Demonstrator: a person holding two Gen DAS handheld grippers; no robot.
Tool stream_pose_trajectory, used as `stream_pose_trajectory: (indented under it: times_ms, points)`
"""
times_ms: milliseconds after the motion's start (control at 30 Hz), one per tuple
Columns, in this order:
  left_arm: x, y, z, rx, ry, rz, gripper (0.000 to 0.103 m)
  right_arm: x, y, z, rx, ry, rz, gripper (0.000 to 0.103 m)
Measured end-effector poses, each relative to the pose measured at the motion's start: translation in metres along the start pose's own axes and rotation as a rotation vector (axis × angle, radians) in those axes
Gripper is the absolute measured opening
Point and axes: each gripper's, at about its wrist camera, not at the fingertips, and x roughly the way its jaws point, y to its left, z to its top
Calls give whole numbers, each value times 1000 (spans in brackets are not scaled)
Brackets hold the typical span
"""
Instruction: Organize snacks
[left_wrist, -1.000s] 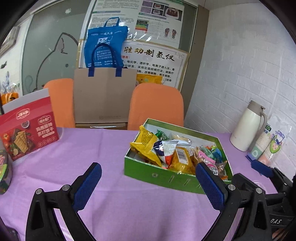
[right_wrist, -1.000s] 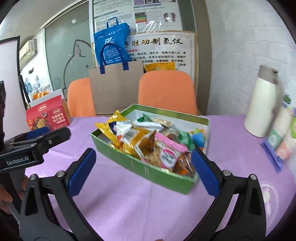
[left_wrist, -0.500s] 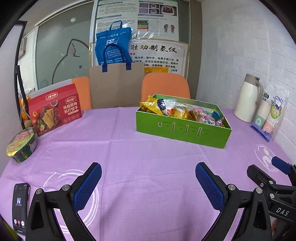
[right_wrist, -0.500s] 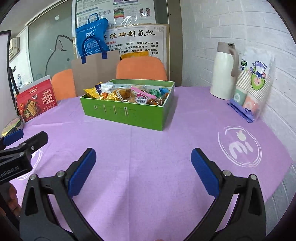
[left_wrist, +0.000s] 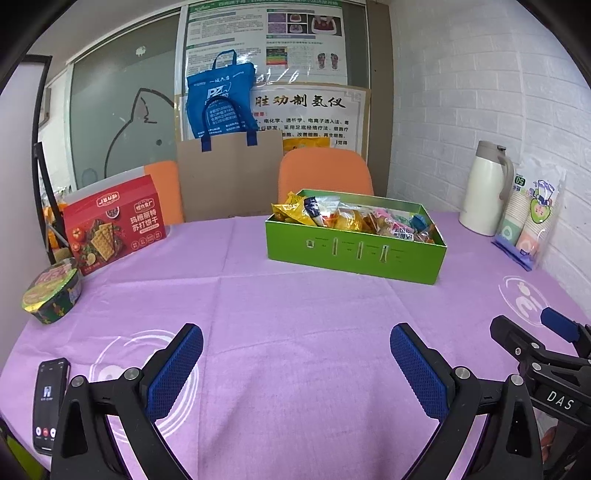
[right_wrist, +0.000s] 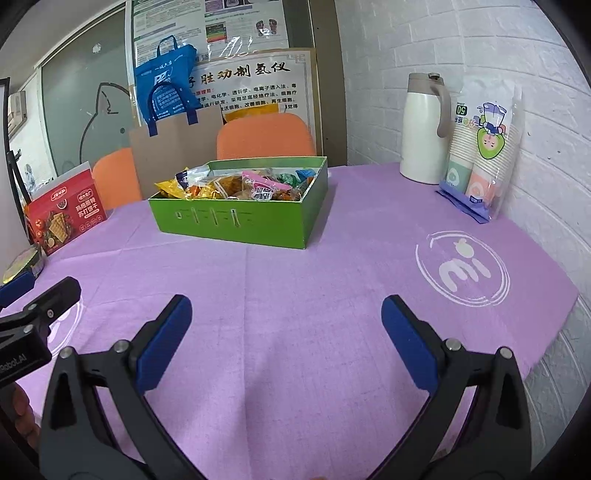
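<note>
Two fisheye views cover one table draped in a purple cloth (left_wrist: 295, 295) set against a white brick wall (left_wrist: 461, 92), with two orange chairs (left_wrist: 325, 170), a brown paper bag with blue handles (left_wrist: 229, 177), a blue tote bag (left_wrist: 218, 99) and printed posters (left_wrist: 306, 110) behind it. Left wrist view: the left gripper (left_wrist: 295, 365) hangs over bare cloth near the table's front edge, its blue-padded fingers (left_wrist: 177, 365) spread wide with nothing between them. The open green cardboard box (left_wrist: 351, 253) filled with mixed snack packets (left_wrist: 354, 218) stands well beyond the fingers, right of centre; individual packets are too small to identify. To the left stand a red cracker box (left_wrist: 114, 221), a round instant-noodle bowl (left_wrist: 51, 291) and a black smartphone (left_wrist: 50, 402) lying flat, its lower end near the frame edge. At right are a white thermos jug (left_wrist: 484, 188) and a sleeve of paper cups (left_wrist: 532, 218); the tip of the right gripper (left_wrist: 554, 332) enters at the lower right, its fingers cut off. Right wrist view: the right gripper (right_wrist: 286, 332) likewise hangs over empty cloth, fingers parted wide and holding nothing. The green box (right_wrist: 236, 221) sits ahead, left of centre. This view alone shows the whole white circular logo (right_wrist: 463, 269) printed on the cloth and the table's right edge by the wall; the thermos jug (right_wrist: 424, 125) and cups (right_wrist: 484, 147) appear larger. The cracker box (right_wrist: 64, 218) is at far left, the noodle bowl is mostly hidden, the smartphone is out of frame, and part of the left gripper (right_wrist: 37, 302) and a person's hand (right_wrist: 22, 417) are cut off at the left margin.
</note>
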Motion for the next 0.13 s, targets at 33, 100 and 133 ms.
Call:
stream_pose_trajectory:
  times_ms: [33,100,133]
  points:
    - [0,0,0,0,0,1,103,0,0,0,1,0,-1,102]
    - [-1,0,0,2,-2,3,103,0,-2,-1,4,1,-3,102]
    - [-1,0,0,0,-2,6,103,0,-2,-2,4,4,-6,102]
